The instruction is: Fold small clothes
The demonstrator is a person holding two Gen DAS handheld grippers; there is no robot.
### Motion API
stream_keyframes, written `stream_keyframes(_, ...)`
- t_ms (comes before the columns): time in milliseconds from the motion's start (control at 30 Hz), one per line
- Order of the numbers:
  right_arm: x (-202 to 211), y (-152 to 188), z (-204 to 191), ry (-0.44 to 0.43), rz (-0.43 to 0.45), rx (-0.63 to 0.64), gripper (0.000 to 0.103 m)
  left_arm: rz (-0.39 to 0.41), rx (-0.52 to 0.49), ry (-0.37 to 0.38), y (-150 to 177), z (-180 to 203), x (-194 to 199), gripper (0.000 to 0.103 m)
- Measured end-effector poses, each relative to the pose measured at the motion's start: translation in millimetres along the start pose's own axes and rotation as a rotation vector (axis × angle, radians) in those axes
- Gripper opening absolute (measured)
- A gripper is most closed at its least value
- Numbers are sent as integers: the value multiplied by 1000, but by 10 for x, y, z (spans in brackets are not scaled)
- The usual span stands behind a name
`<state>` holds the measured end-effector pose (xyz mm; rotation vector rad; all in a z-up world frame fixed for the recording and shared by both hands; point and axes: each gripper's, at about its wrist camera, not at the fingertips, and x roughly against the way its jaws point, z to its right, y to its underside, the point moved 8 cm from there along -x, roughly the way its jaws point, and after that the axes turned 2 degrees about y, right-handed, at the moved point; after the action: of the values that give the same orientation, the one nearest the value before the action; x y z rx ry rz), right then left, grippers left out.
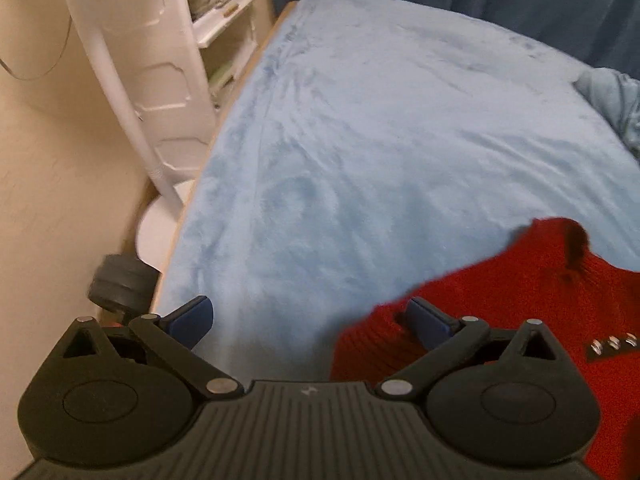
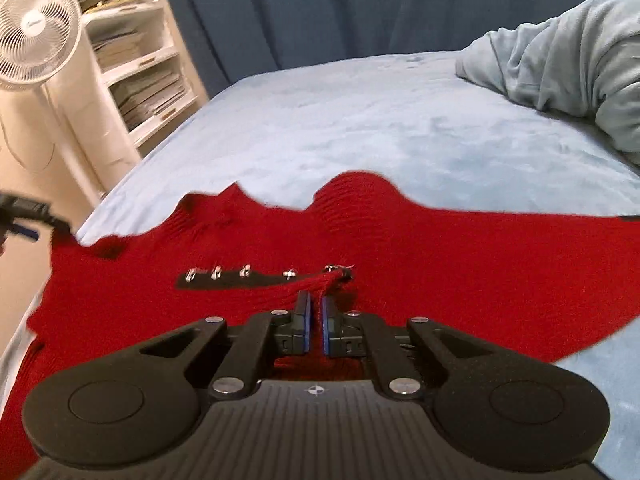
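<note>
Red knit sweater (image 1: pixel 500 312) fills only the lower right corner of the left wrist view, lying on the light blue blanket (image 1: pixel 380 128) that covers the bed. The left gripper (image 1: pixel 308 318) tilts steeply down with its jaws spread wide; one blue pad (image 1: pixel 192 316) hangs over bare blanket beyond the sweater's edge, the other pad (image 1: pixel 426 320) sits at or just over the sweater's edge, and nothing is pinched between them. Only this view shows a white hose (image 1: pixel 116 80) and a dark round object (image 1: pixel 120 282) down beside the bed, far from the sweater.

From the right wrist view the sweater (image 2: pixel 440 264) spreads across the whole width, with a black strip (image 2: pixel 240 280) on it carrying five metal studs. The right gripper (image 2: pixel 316 312), angled moderately down, has its jaws drawn almost together on a ridge of red knit right at the strip's end. Beyond the sweater, this view alone shows one white fan (image 2: pixel 36 28), shelves (image 2: pixel 136 60) and a bunched grey-blue blanket (image 2: pixel 568 60). The left gripper (image 2: pixel 28 216) appears at the sweater's far left edge
</note>
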<state>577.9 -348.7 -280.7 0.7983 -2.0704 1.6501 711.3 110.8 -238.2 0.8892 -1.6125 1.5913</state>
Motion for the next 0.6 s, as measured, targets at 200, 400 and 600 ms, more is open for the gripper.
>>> stream_keyframes(200, -272, 128, 61, 38, -87, 6, 5, -58, -39, 272, 333, 245, -10, 103)
stream_keyframes(400, -80, 136, -77, 26, -42, 41, 3, -109, -40, -128, 103, 125, -619, 75)
stream_keyframes(600, -120, 103, -126, 75, -14, 121, 3, 55, -43, -365, -117, -236, -451, 77)
